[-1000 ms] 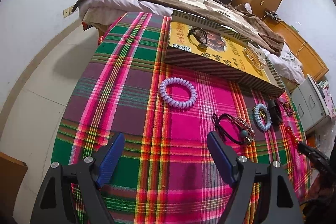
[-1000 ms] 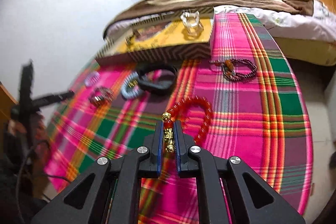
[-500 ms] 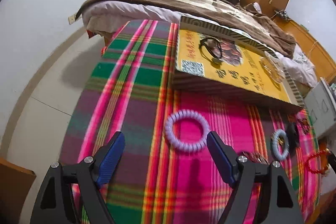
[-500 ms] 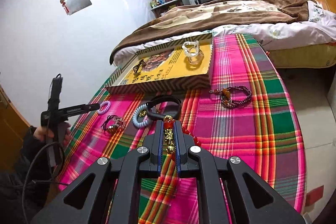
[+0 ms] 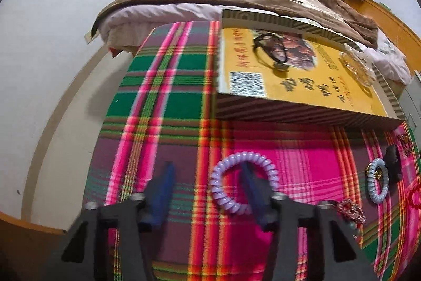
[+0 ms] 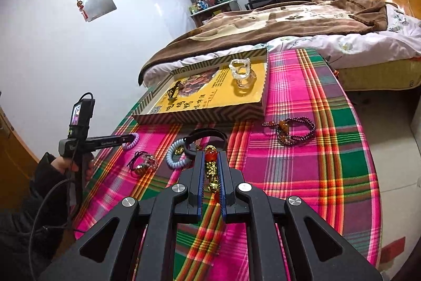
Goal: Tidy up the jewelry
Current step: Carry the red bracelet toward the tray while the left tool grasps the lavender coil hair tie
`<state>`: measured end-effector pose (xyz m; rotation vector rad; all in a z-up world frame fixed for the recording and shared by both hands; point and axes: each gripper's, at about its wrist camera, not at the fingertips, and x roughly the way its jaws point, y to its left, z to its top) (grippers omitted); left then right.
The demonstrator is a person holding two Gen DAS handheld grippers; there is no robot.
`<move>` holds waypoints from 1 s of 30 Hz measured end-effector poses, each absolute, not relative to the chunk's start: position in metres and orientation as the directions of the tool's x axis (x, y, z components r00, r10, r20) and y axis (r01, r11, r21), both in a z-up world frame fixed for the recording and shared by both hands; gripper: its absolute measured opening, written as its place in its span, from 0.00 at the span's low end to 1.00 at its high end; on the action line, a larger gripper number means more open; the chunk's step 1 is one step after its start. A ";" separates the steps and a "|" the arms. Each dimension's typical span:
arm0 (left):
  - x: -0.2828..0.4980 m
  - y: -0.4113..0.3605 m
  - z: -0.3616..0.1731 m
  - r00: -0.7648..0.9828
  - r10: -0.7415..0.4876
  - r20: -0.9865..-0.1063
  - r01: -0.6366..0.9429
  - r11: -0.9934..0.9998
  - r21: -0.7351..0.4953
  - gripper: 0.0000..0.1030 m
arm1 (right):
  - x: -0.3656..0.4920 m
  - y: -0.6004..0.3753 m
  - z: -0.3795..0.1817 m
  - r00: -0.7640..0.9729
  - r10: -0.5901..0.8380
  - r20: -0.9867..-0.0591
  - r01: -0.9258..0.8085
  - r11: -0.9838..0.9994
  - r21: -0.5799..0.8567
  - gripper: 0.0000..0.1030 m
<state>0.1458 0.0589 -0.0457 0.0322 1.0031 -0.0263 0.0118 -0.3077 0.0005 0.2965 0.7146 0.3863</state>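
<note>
My left gripper (image 5: 208,170) is open and low over the plaid cloth; its right finger (image 5: 252,191) sits inside the ring of a purple coil bracelet (image 5: 223,198), its left finger outside it. In the right wrist view the left gripper (image 6: 129,140) reaches that purple coil (image 6: 133,141). My right gripper (image 6: 210,157) is shut on a red bead bracelet with a gold charm (image 6: 211,170), lifted above the table. A yellow flat box (image 5: 297,75) holds a black cord pendant (image 5: 271,49) and a clear glass piece (image 6: 242,73).
On the cloth lie a pale blue coil (image 6: 175,153), a black band (image 6: 205,138), a dark beaded tie (image 6: 143,162) and a maroon bead string (image 6: 292,129). A bed (image 6: 302,25) stands behind the table. The table edge (image 5: 92,162) drops off at left.
My left gripper moved forward and down, narrowing until its right finger entered the purple coil. My right gripper rose higher with the red bracelet.
</note>
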 end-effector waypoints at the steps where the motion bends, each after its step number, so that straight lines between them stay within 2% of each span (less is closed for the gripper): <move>1: 0.146 0.056 -0.045 0.538 -0.010 -0.843 0.049 0.999 0.020 0.30 | 0.012 -0.308 0.000 0.690 0.439 -0.576 -0.240 0.889 0.390 0.09; 2: 0.146 0.054 -0.044 0.539 -0.012 -0.842 0.056 0.998 0.021 0.25 | 0.012 -0.308 -0.001 0.689 0.440 -0.575 -0.240 0.888 0.392 0.09; 3: 0.146 0.053 -0.044 0.539 -0.012 -0.842 0.058 0.998 0.023 0.14 | 0.012 -0.308 -0.001 0.689 0.441 -0.576 -0.239 0.888 0.394 0.09; 4: 0.146 0.052 -0.044 0.539 -0.009 -0.842 0.061 0.998 0.028 0.11 | 0.012 -0.308 -0.001 0.689 0.440 -0.577 -0.238 0.888 0.393 0.09; 15: 0.133 0.055 -0.027 0.565 -0.088 -0.820 0.073 0.996 -0.057 0.09 | 0.014 -0.310 0.004 0.706 0.425 -0.566 -0.230 0.894 0.384 0.09; 30: 0.127 0.042 0.034 0.646 -0.143 -0.750 0.134 0.988 -0.074 0.09 | 0.028 -0.309 0.039 0.744 0.410 -0.528 -0.250 0.903 0.349 0.09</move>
